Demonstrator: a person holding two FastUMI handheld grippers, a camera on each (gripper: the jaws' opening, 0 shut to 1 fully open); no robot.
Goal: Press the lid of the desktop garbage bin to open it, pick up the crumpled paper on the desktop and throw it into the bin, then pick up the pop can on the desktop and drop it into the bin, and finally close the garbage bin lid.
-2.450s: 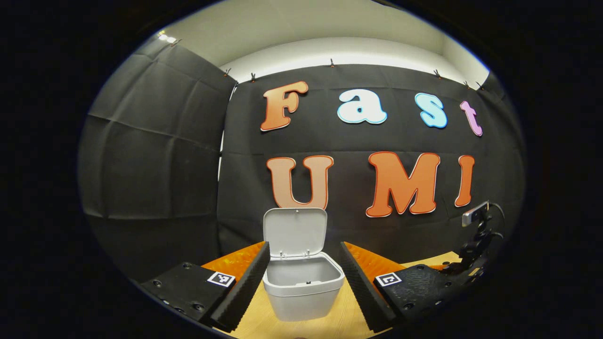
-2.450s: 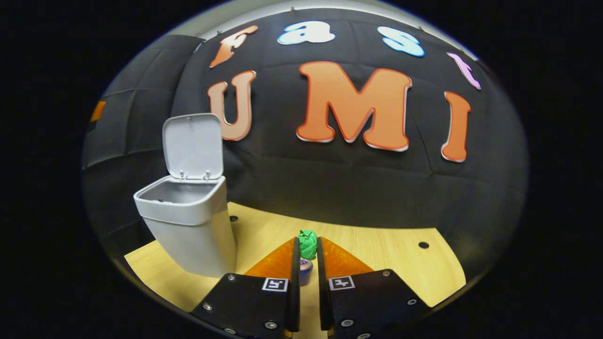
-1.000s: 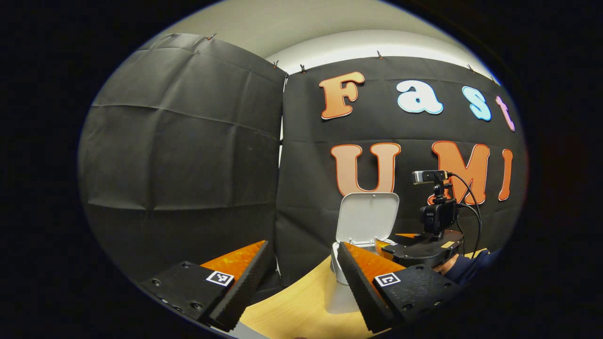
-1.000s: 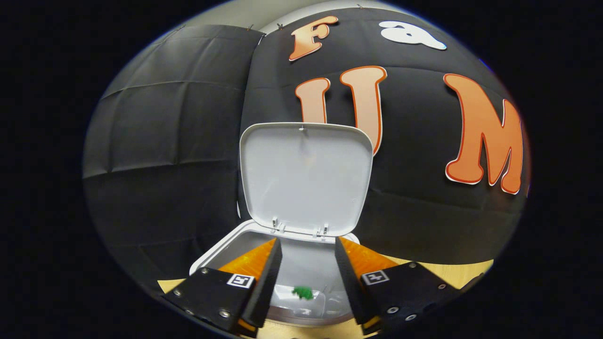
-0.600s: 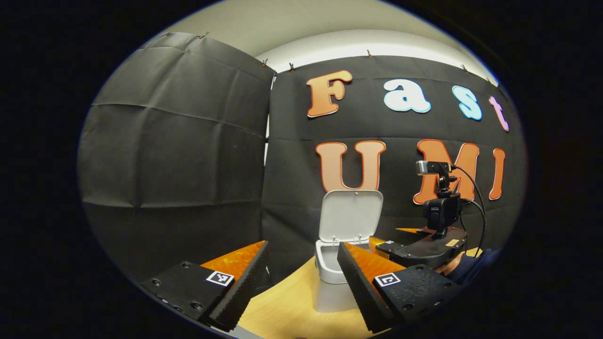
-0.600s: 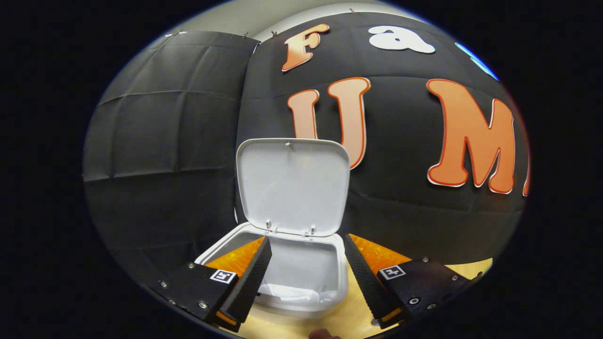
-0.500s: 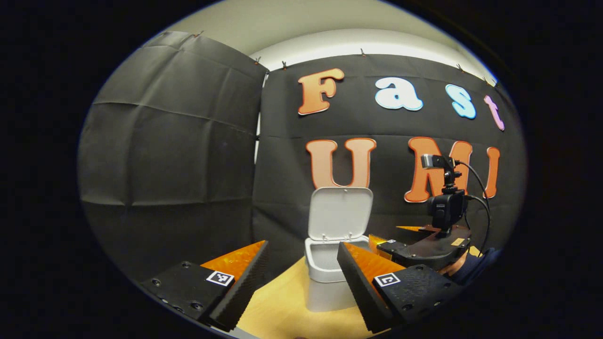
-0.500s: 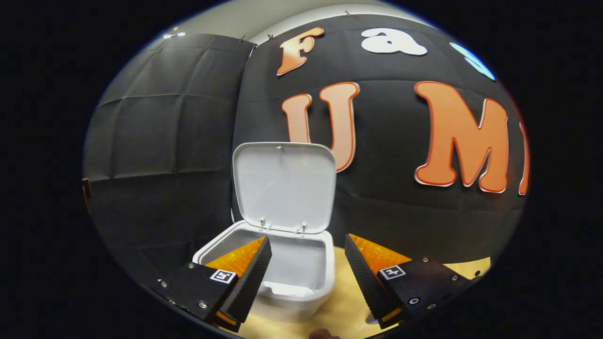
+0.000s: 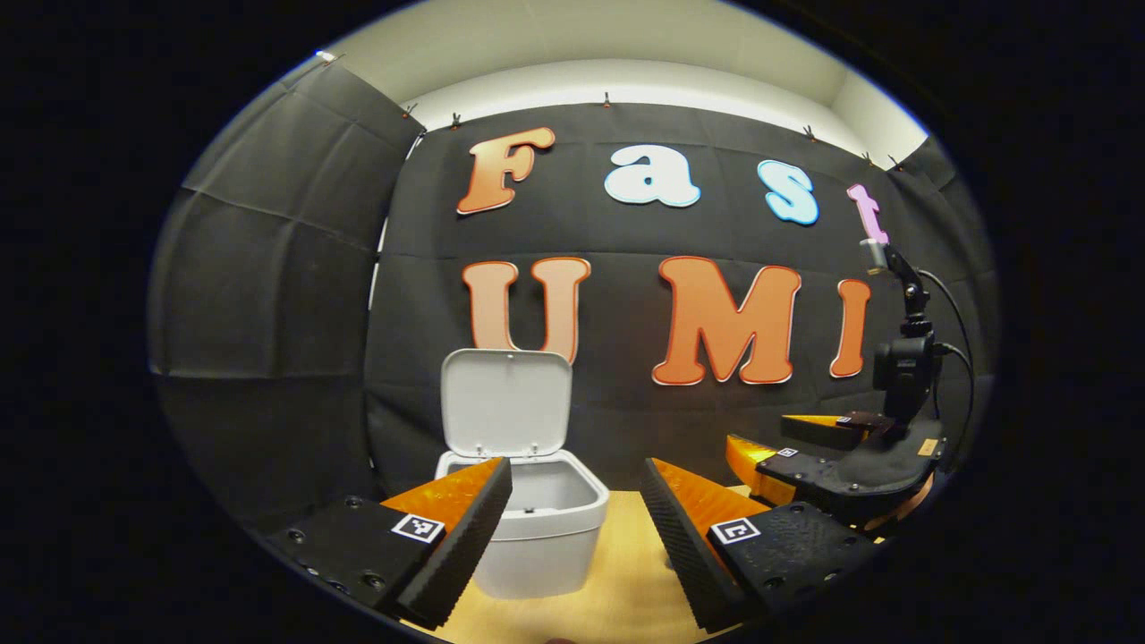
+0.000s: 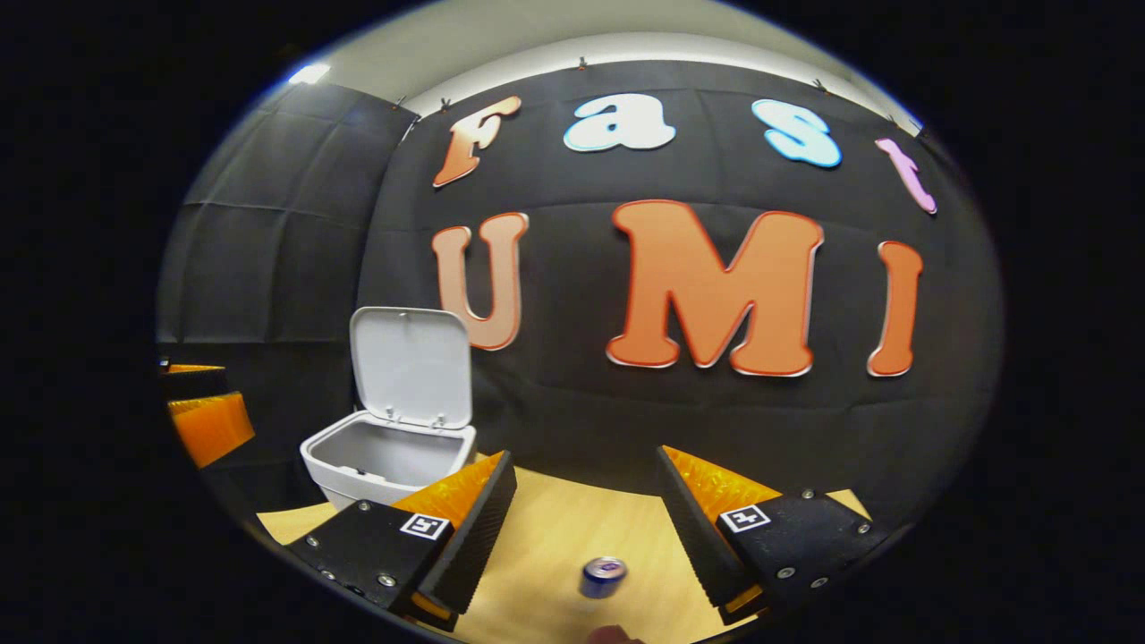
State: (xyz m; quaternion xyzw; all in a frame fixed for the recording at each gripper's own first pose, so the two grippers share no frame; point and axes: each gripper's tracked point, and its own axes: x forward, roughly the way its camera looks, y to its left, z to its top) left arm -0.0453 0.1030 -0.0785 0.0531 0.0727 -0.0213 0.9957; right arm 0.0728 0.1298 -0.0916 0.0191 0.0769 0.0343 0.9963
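Bin: a small pale plastic bin [image 9: 537, 537] stands on the wooden surface [image 9: 617, 590] against the black booth wall, seen in both gripper views.
Lid: the lid [image 10: 411, 367] is swung up, standing nearly upright behind the bin's open mouth.
Can: a pop can [image 10: 604, 575] stands upright on the surface, well to the right of the bin in the right gripper view.
Left claw: the left claw [image 9: 572, 537] is spread wide and holds nothing; the bin sits just beyond its left finger.
Right claw: the right claw [image 10: 586, 528] is spread wide and holds nothing, raised above the surface with the can between its fingers, well apart from the bin.
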